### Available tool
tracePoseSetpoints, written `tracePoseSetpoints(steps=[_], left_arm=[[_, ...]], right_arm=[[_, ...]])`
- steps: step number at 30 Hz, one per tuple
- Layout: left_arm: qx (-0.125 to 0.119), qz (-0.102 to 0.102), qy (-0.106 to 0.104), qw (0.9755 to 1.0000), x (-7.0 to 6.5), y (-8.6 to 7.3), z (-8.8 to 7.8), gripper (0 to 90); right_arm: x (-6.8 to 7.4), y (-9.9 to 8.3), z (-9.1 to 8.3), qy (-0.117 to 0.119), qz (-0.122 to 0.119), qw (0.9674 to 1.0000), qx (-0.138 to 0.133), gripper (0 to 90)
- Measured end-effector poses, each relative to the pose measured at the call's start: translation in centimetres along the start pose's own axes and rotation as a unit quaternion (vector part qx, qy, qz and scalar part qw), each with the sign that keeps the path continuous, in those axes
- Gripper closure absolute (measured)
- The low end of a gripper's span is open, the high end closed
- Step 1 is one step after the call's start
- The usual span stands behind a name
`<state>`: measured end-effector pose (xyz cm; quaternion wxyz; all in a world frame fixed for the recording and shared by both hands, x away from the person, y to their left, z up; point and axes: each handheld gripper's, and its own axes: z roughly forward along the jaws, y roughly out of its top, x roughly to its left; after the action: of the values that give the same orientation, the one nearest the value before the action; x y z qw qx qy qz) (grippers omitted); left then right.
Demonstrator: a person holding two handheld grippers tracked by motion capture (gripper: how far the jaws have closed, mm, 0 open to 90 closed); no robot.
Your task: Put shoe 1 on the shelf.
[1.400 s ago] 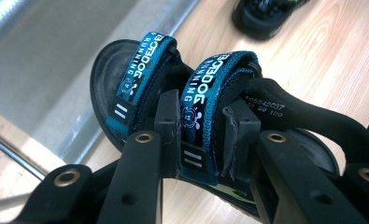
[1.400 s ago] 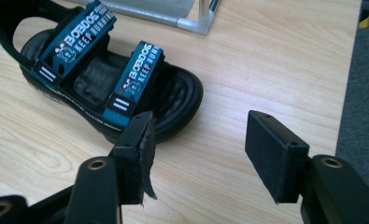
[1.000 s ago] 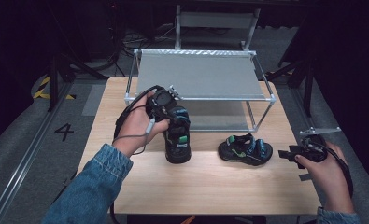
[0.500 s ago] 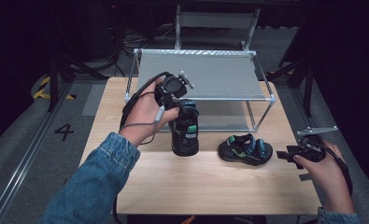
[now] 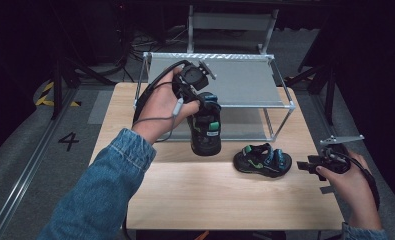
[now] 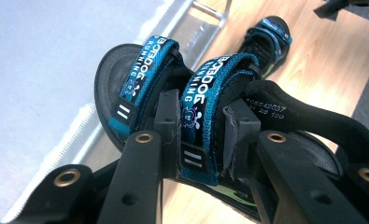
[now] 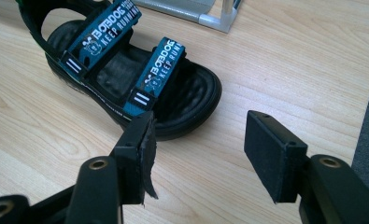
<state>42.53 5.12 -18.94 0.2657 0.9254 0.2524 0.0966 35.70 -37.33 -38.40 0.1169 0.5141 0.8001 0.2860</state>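
I am clamping my left gripper (image 6: 203,140) fingers on a blue strap of the held sandal (image 5: 206,131), hanging it toe-down above the table (image 5: 185,195) in front of the metal rack (image 5: 245,80). My right gripper (image 7: 196,154) fingers are standing wide open, gripping nothing, just beside the other sandal (image 7: 126,79) lying on the table.

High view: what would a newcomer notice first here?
The black-and-blue sandal hanging in the air in front of the metal rack, the left gripper clamped on one of its blue straps. Next, its twin sandal lying flat on the wooden table, with the right gripper open beside it, holding nothing.
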Motion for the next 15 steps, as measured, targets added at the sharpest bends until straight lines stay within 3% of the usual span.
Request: tracePoseSetpoints(steps=[8,15], left_arm=[[-0.011,0.007,0.0,0.9999,1.9,1.6,-0.3,71.7],[-0.018,0.018,0.014,0.9996,4.1,3.2,-0.2,71.7]], right_arm=[[-0.2,-0.5,-0.1,-0.003,0.005,1.0,0.003,44.6],[-0.6,-1.2,-0.3,-0.009,0.01,0.9999,0.005,44.6]])
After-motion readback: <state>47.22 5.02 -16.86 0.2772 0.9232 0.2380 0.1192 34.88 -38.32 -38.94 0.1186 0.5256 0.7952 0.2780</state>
